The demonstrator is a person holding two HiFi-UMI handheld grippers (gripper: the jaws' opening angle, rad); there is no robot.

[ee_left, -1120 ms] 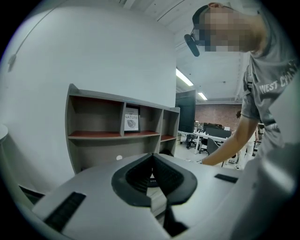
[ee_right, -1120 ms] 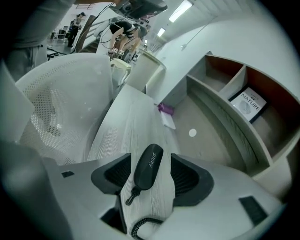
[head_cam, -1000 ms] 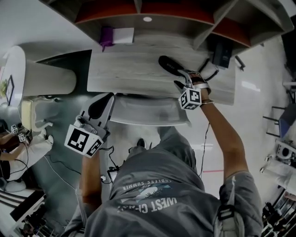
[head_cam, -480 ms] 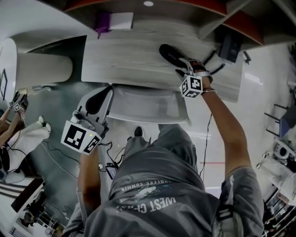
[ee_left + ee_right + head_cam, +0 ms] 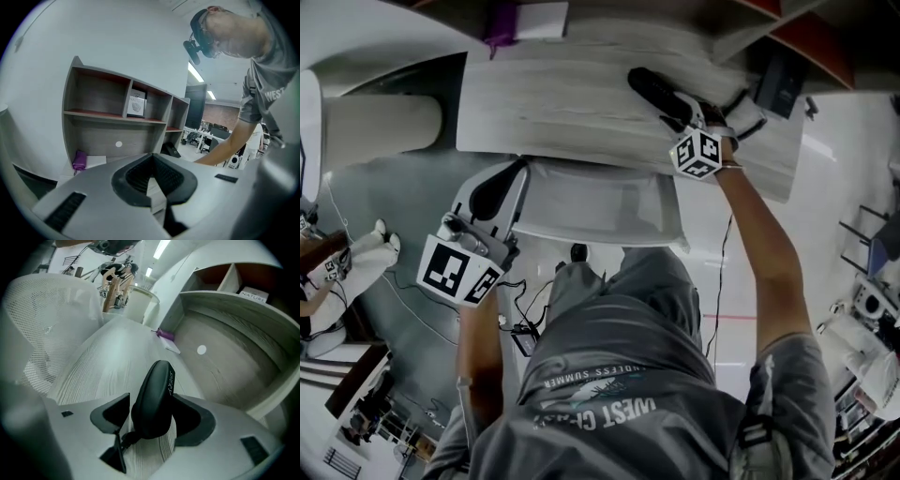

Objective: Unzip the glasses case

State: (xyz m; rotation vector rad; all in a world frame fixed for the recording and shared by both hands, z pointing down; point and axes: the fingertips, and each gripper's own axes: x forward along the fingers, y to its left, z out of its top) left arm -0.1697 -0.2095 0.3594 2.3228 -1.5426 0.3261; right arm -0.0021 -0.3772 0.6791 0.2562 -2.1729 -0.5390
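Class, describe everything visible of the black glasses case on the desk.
The glasses case is black, oblong with rounded ends, a matte shell with faint lettering and a pull at its near end. It looks closed and lies on the pale wood-grain desk, between the jaws of the right gripper, which have just been opening; neither pad clearly presses it.

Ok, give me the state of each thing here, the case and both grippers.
case: closed, lying on the desk.
right gripper: open, jaws have just been opening, case between them but not pressed.
left gripper: shut, nothing between its jaws.
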